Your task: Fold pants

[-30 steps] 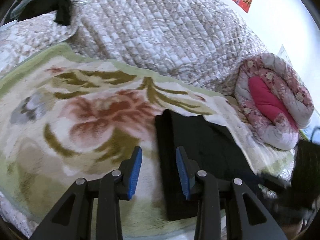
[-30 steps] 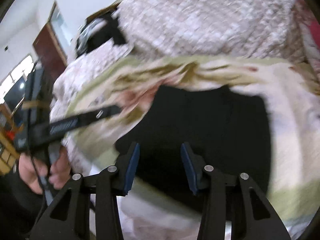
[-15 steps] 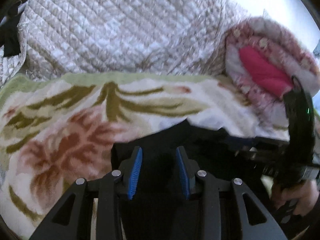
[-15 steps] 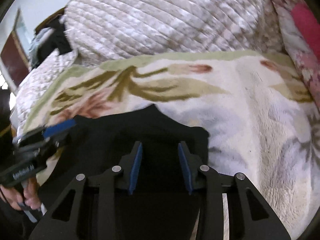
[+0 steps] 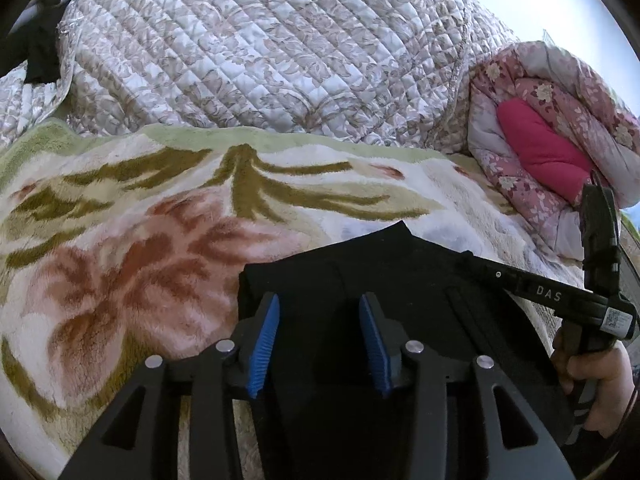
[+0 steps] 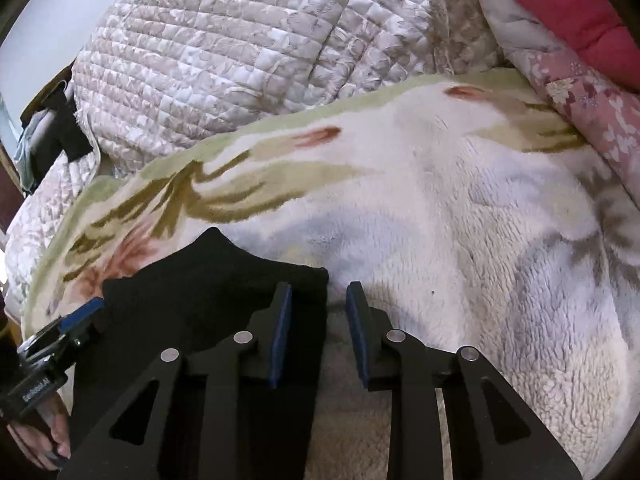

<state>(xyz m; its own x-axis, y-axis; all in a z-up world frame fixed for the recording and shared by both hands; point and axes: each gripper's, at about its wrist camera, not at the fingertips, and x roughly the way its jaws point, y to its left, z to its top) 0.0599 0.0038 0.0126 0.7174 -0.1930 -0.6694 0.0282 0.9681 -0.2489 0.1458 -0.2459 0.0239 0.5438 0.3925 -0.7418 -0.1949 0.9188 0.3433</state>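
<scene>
Black pants (image 5: pixel 360 268) lie folded into a flat block on a floral fleece blanket (image 5: pixel 120 240). My left gripper (image 5: pixel 318 320) is open and empty, its blue pads hovering over the pants' left part near the front. The pants also show in the right wrist view (image 6: pixel 216 280). My right gripper (image 6: pixel 318 316) is open and empty, straddling the pants' right edge, with one pad over the cloth and one over the blanket (image 6: pixel 460 240). The right gripper's body (image 5: pixel 560 296) reaches in from the right in the left wrist view.
A quilted beige comforter (image 5: pixel 260 52) is heaped behind the blanket. A rolled pink floral quilt (image 5: pixel 552 140) lies at the right. A dark garment (image 6: pixel 64 136) hangs at the far left edge. The left gripper's tip (image 6: pixel 80 316) shows at the pants' left.
Both grippers have drawn back toward me and steadied over the pants. The right gripper shifted right to the pants' right edge. The pants lie still.
</scene>
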